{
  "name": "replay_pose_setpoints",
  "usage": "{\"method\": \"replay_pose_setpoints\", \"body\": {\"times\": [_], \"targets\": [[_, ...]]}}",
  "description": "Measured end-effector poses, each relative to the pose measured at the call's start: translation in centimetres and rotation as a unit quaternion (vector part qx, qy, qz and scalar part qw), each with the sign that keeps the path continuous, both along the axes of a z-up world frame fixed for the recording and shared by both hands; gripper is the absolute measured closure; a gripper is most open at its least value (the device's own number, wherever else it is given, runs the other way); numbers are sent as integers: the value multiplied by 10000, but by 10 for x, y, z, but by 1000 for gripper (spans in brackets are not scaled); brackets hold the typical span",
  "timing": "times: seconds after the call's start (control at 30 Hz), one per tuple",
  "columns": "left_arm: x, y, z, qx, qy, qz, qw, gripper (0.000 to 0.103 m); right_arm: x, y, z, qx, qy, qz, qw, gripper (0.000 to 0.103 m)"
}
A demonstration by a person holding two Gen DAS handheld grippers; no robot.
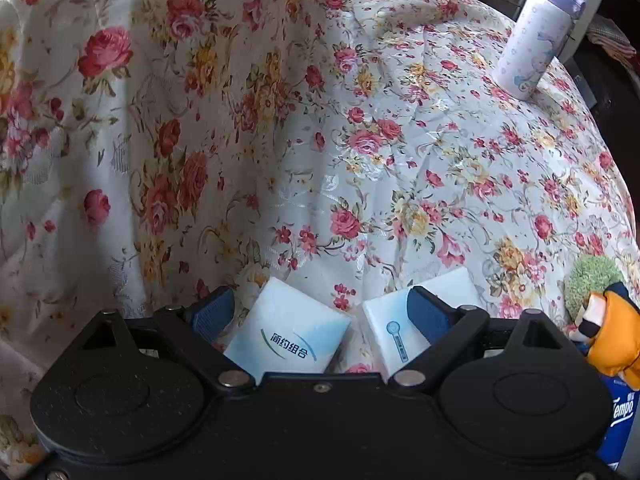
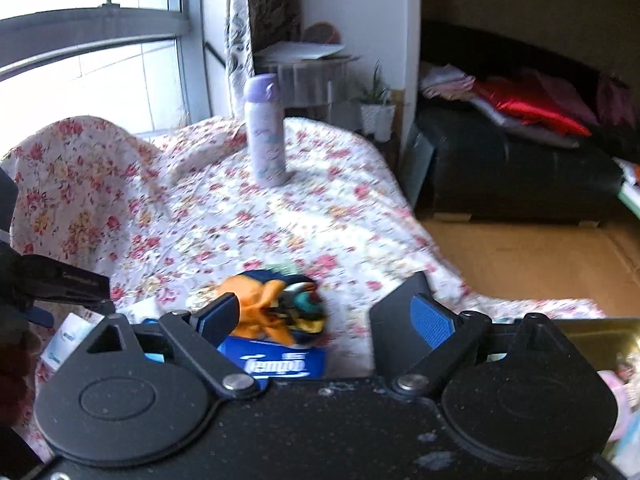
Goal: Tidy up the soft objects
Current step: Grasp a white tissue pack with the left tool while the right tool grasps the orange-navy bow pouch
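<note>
Both wrist cams sit low, close over floral cloth point(image 1: 400, 160); both see bottle point(image 1: 536, 36) & Tempo pack point(image 2: 280, 360).

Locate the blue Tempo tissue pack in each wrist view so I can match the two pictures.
Left wrist: Tempo tissue pack at the lower right edge, under the orange plush toy.
Right wrist: bottom centre, just ahead of the open right gripper, toy on top.
Shared landmark: purple-capped bottle.
</note>
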State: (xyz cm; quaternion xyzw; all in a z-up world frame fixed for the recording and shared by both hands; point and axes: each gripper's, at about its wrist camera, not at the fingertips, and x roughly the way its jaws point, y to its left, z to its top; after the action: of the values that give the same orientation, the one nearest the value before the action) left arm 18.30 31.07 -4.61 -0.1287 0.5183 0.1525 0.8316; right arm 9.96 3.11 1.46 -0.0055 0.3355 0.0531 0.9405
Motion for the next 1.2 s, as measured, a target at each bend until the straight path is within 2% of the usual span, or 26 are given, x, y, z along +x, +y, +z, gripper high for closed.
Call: {"method": "replay_pose_setpoints", "body": {"times": [0.23,0.47,0.73,0.9,1.0,1.07,1.2], "targets": [[1,-6,-3,74,-68,-115,9999,13,22,35,-14,-37,295,35,9996,10],[3,0,-7,-38,-97,-50,9999,13,43,60,-31,-188,551,-187,9981,7],[5,0,-10,-83,-103,-61,9999,12,61,73,-50,-449,825,-306,9951,6],[6,1,-12,-118,-113,-41,9999,12,72,68,-58,-325,1127,-449,9921,7],[6,1,-13,-121,-130,-37,9998,11,77,63,-62,-125,1288,-551,9901,14],[7,1,-14,-113,-131,-37,9998,10,77,63,-62,-122,1303,-535,9900,23],[7,0,-14,-103,-150,-45,9998,10,75,60,-59,-8,1304,-488,9903,27]]}}
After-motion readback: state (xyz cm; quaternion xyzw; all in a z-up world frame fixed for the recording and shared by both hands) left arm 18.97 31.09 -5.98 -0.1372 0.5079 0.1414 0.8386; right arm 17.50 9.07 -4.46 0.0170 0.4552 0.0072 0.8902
